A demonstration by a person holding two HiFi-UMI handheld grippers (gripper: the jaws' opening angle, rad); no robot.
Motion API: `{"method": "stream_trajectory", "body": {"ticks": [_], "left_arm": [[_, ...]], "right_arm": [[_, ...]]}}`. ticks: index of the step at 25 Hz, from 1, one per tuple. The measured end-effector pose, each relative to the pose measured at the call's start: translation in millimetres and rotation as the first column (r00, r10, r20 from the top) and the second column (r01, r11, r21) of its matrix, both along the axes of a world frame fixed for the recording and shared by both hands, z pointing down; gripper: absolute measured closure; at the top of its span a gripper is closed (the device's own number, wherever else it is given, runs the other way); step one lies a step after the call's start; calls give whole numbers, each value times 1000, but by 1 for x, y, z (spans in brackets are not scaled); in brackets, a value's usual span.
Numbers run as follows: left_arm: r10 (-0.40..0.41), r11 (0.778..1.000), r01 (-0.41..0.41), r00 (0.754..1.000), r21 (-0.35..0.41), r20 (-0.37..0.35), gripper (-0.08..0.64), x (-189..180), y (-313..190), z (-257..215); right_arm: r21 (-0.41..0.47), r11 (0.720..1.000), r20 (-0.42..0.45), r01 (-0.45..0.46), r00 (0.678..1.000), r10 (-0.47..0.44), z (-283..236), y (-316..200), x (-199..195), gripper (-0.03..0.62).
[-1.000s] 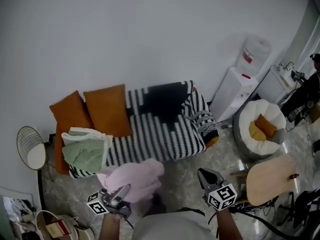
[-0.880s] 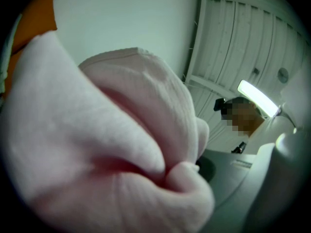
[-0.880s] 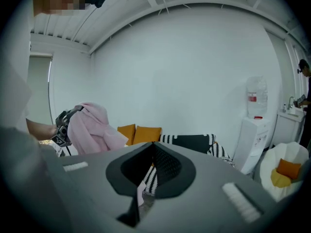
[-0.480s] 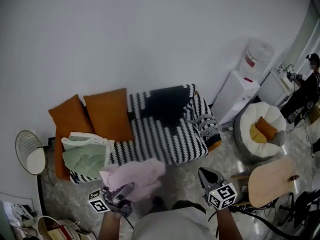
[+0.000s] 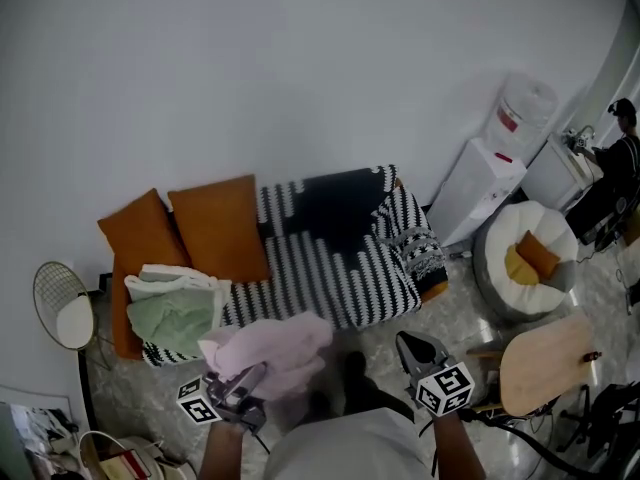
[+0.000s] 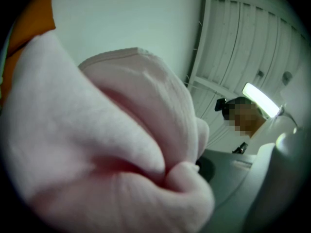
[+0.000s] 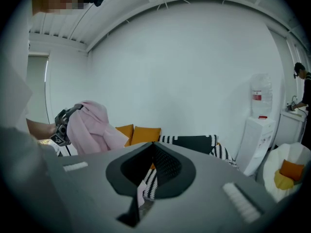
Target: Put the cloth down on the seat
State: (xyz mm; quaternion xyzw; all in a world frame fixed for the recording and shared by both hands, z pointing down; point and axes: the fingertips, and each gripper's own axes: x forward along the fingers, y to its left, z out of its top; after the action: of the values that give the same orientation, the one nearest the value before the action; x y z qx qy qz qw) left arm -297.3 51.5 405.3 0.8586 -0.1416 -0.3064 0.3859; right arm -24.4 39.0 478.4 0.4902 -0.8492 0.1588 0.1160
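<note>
Hanging bunched at 7 o'clock, short of the black-and-white striped sofa seat (image 5: 325,280) at its 12, the pink fleecy cloth (image 5: 268,351) looks light, soft, floppy, prob. best held by the fold the left gripper (image 5: 240,384) clamps; right gripper (image 5: 412,349), 5 o'clock, pinched together, empty.
</note>
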Motion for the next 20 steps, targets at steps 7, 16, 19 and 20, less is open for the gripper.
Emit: {"method": "stream_trajectory", "body": {"ticks": [7, 16, 19, 20], "left_arm": [[-27, 1000, 27, 1000, -6, 9, 454, 23, -30, 3], [-73, 997, 73, 997, -13, 20, 454, 66, -100, -2], [-72, 997, 72, 997, -4, 20, 454, 88, -128, -6], [-68, 998, 68, 997, -2, 22, 454, 95, -137, -7]], "right_arm": [[-1, 999, 15, 37, 999, -37, 3, -45, 17, 588], [0, 996, 30, 89, 996, -89, 2, -128, 52, 589], [-7, 995, 28, 101, 994, -101, 5, -154, 66, 588], [-9, 994, 28, 105, 994, -104, 7, -161, 71, 589]]}}
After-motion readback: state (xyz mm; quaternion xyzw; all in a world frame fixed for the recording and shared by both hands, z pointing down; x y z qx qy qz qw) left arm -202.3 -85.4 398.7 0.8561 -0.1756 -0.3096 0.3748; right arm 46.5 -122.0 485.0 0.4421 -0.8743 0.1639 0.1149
